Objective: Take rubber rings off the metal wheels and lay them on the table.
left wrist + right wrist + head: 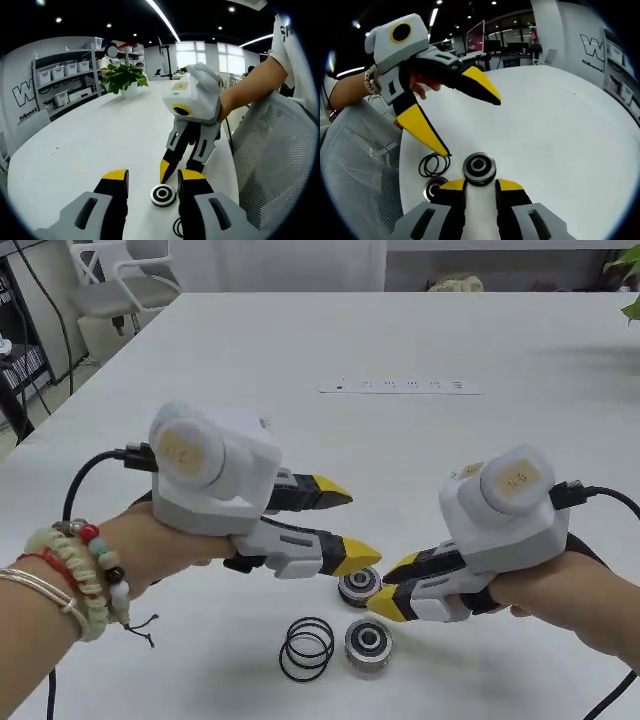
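Observation:
Two metal wheels lie near the table's front edge. One wheel (358, 585) (163, 195) (479, 169) sits between the tips of both grippers. The other wheel (368, 643) (434, 189) lies closer to me. A small pile of black rubber rings (307, 645) (434, 164) (176, 227) lies on the table just left of it. My left gripper (348, 523) (153, 175) (470, 125) hovers open above the far wheel, holding nothing. My right gripper (392, 587) (481, 186) (177, 170) is low, narrowly open, its tips just short of that wheel.
A white power strip (400, 386) lies farther back on the white table (450, 340). A chair (110, 280) stands at the far left corner and a potted plant (122, 75) at the far end. A mesh chair back (280, 165) is close behind the grippers.

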